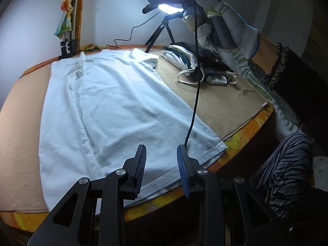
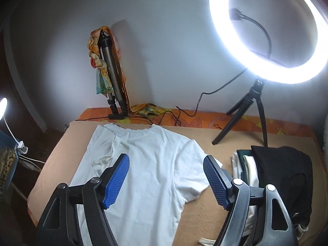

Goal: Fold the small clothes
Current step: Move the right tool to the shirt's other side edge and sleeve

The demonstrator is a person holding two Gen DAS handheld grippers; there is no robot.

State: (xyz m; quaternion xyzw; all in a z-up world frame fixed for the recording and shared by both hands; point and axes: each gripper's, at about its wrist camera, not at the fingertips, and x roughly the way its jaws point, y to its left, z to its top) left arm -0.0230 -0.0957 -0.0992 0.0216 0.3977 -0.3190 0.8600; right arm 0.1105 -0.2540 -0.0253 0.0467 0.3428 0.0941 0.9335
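White T-shirt spread flat, first fold barely begun

The T-shirt [image 1: 114, 106] lies on the tan surface [image 1: 229, 106], its left sleeve already tucked inward (right sleeve still out). The left claw [image 1: 162, 160], narrowly apart and empty, hovers over the near hem; the right claw [image 2: 166, 176], wide apart and empty, hangs above the chest.

I am seeing black gripper frames with silver rivets and ribbed blue pads [image 2: 116, 180], a grey knit glove [image 1: 231, 22] edged blue, a black sequin-cuffed sleeve [image 1: 291, 78] and zebra-striped trousers [image 1: 287, 176].
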